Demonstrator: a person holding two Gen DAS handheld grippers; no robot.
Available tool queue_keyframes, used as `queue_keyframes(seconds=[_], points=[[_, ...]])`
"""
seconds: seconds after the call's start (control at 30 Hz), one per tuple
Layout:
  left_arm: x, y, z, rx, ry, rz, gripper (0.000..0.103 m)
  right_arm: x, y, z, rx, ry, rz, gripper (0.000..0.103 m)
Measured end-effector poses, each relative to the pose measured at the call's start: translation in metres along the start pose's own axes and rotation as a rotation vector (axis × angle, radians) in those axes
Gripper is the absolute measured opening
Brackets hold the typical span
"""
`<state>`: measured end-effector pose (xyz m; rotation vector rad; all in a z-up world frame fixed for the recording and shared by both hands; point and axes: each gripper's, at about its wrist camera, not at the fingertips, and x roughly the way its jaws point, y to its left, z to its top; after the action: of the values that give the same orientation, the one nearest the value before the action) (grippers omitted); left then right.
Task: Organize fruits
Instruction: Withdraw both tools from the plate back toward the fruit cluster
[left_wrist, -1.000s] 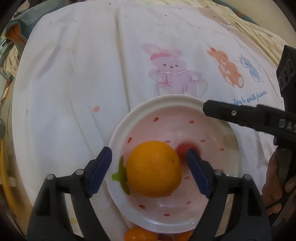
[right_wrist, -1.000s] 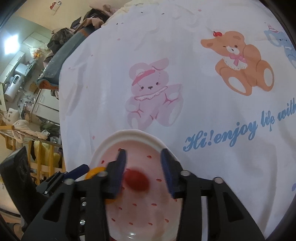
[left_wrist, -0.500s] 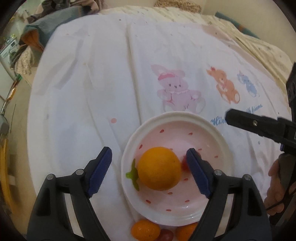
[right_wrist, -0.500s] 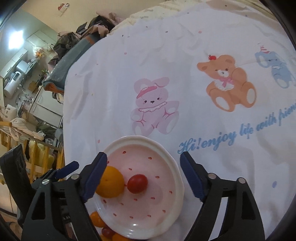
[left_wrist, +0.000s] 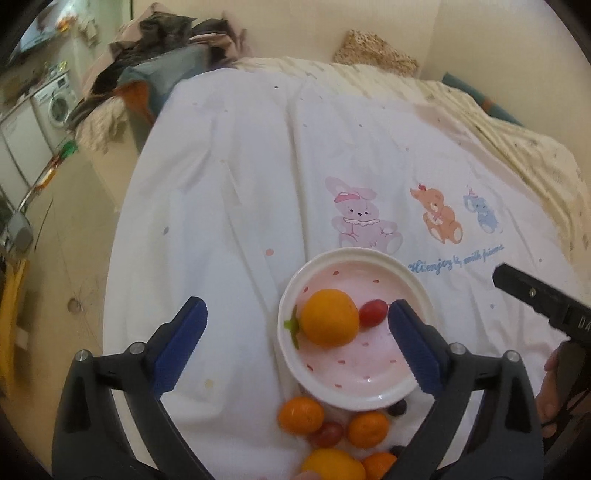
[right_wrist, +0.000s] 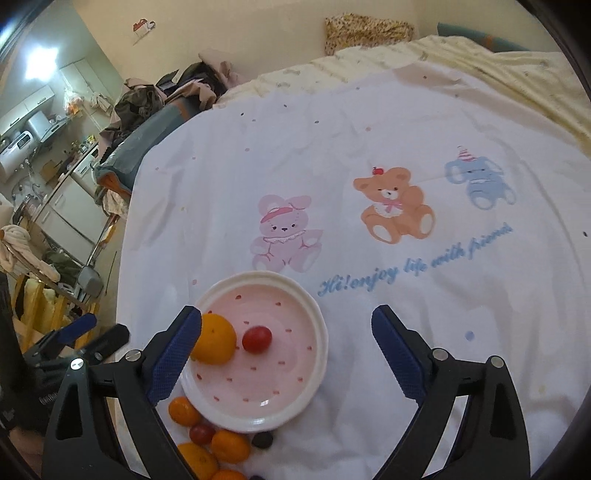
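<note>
Left gripper wide open, empty, above the plate w/ its left finger off the plate's left side. On the plate: orange left of centre, cherry tomato touching its right side; more small fruits lie just below the plate's near rim. Right gripper also wide open, empty, above the plate's right half.

White sheet printed with pink, orange and blue animals; pink plate with red flecks; blue fingers.
</note>
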<state>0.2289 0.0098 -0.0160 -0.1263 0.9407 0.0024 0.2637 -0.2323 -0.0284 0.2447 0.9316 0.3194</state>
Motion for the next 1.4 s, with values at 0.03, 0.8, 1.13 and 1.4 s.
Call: queue_keyframes(seconds=[0.03,0.8,1.13,1.4], points=[[-0.005,0.002,-0.003,-0.009,-0.005,-0.005,0.097,-0.005,0.000,-0.004,0.004,-0.006,-0.003,0.096],[-0.046,0.010,-0.077,-0.042,0.065,-0.001,0.097,-0.052,0.001,-0.091,0.011,0.040,-0.029,0.096],[-0.043,0.030,-0.083,-0.108,0.090,0.051,0.097,-0.043,0.007,-0.103,0.005,0.079,-0.044,0.096],[-0.011,0.043,-0.099,-0.175,0.249,0.053,0.097,-0.032,0.007,-0.105,0.025,0.110,-0.062,0.096]])
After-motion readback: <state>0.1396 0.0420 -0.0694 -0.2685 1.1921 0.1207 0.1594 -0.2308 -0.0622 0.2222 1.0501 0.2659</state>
